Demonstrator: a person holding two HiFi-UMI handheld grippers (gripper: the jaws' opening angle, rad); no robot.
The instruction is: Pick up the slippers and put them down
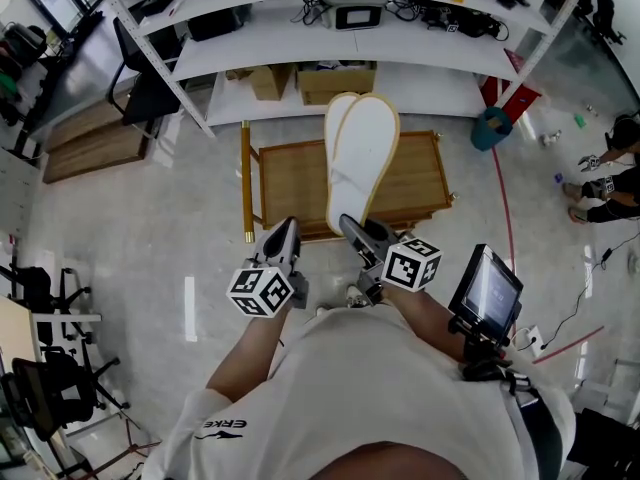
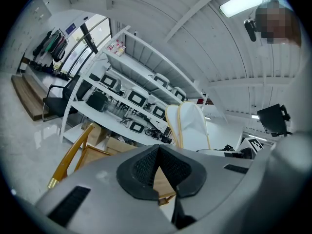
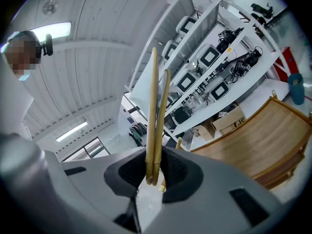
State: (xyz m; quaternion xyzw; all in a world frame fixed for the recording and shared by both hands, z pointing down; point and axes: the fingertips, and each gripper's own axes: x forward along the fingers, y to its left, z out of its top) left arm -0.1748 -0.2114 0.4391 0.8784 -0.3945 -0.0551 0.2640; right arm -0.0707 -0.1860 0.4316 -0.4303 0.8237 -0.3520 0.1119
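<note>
A pair of white slippers (image 1: 362, 158) with tan edging stands pressed sole to sole, pointing away from me above the wooden table (image 1: 420, 183). My right gripper (image 1: 352, 226) is shut on their near ends. In the right gripper view the two tan edges of the slippers (image 3: 157, 121) rise straight out from between the right gripper's (image 3: 155, 172) pads. My left gripper (image 1: 287, 230) hangs just left of it, shut with nothing in it. In the left gripper view the left gripper's (image 2: 158, 150) pads meet, and the slippers (image 2: 192, 126) stand off to the right.
White shelving (image 1: 335, 28) with screens and cardboard boxes (image 1: 335, 83) runs behind the table. A teal bin (image 1: 492, 128) sits at its right end. A tablet (image 1: 487, 293) hangs at the person's right hip. Office chairs (image 1: 40, 288) stand at the left, another person (image 1: 610, 183) at the right edge.
</note>
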